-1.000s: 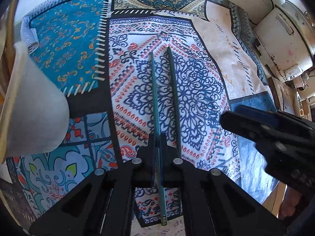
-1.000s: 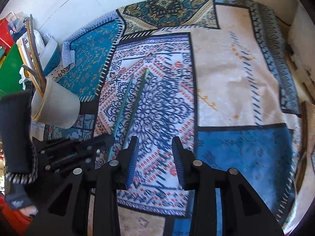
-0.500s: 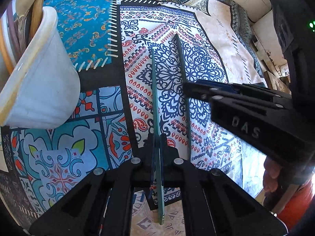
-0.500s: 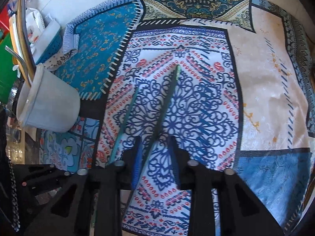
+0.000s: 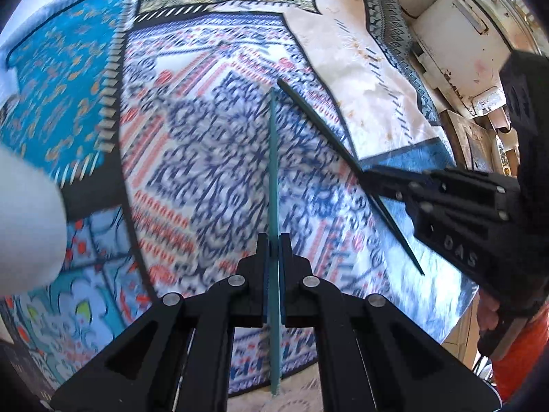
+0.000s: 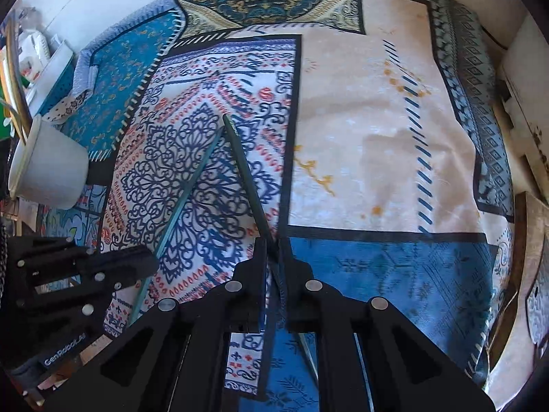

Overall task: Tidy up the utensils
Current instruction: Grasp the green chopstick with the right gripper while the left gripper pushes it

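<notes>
Where jaws gaped earlier, right hand-held gripper now clenches dark chopstick, left hand-held gripper still clamping teal chopstick

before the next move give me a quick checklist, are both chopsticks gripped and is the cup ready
1. Left gripper shut on the teal chopstick: ok.
2. Right gripper shut on the dark chopstick: ok.
3. Chopsticks apart from each other: cannot tell, their far ends look close in the right wrist view.
4. White cup upright on the tablecloth, to the left: ok.
5. Room in the cup: cannot tell, other utensils already stand in it.
6. Chopsticks lifted off the cloth: cannot tell.
</notes>
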Demonstrator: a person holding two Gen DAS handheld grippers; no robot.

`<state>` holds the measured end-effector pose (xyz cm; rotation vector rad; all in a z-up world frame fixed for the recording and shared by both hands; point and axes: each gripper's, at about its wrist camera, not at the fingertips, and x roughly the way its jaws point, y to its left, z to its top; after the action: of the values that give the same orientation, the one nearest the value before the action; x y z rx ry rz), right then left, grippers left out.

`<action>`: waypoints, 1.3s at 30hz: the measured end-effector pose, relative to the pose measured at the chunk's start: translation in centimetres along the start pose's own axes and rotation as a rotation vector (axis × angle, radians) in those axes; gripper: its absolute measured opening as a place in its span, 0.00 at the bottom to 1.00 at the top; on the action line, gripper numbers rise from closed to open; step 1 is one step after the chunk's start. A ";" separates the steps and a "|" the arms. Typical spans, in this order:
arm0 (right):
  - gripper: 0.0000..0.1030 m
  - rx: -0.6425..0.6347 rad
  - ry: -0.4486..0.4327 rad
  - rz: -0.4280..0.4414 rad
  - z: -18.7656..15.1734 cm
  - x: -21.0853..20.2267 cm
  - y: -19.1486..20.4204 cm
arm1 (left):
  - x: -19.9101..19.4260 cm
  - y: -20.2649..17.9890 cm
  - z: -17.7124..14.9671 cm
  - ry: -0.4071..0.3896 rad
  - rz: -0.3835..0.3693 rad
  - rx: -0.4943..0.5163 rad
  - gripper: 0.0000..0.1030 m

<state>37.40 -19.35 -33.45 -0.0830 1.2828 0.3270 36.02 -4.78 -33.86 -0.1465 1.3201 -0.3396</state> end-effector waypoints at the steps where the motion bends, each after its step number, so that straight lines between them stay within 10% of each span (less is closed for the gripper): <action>1: 0.06 0.003 0.004 -0.003 -0.1 -0.1 -0.4 | 0.2 -0.2 0.4 0.000 0.002 0.005 0.03; 26: 0.07 -0.134 0.058 0.108 3.6 1.6 -0.2 | 2.4 -0.4 6.2 0.099 -0.076 -0.036 0.08; 39: 0.06 -0.072 -0.025 0.110 3.0 -1.0 1.0 | -0.5 -2.6 4.0 -0.004 0.067 0.017 0.03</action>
<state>39.64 -17.86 -31.55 -0.0692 1.2538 0.4677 39.35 -7.45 -31.62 -0.0884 1.3147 -0.2937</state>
